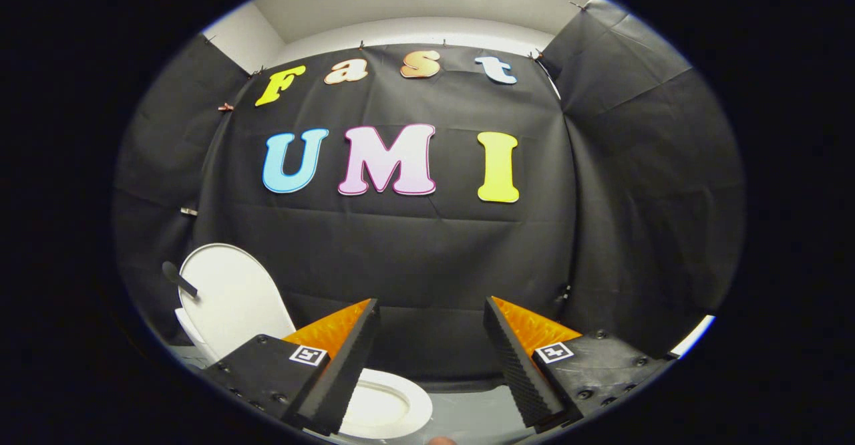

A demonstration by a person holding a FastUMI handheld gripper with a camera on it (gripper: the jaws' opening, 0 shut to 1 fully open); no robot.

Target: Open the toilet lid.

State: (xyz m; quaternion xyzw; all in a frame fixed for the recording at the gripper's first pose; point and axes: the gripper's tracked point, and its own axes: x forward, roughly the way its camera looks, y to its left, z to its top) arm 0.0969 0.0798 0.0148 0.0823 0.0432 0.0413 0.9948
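A small white toilet sits low and to the left, against the black cloth wall. Its lid (230,294) stands raised, leaning back to the left, with a dark handle (179,278) sticking out from its left edge. The white seat ring and bowl (387,405) lie below, partly hidden behind my left finger (340,365). My gripper (431,311) is open, its two black ribbed fingers wide apart with nothing between them. It is above and to the right of the bowl, clear of the lid.
Black cloth walls close in behind and on both sides. A grey floor (467,411) shows under the fingers, to the right of the bowl. A white strip (691,338) shows at the bottom of the right wall.
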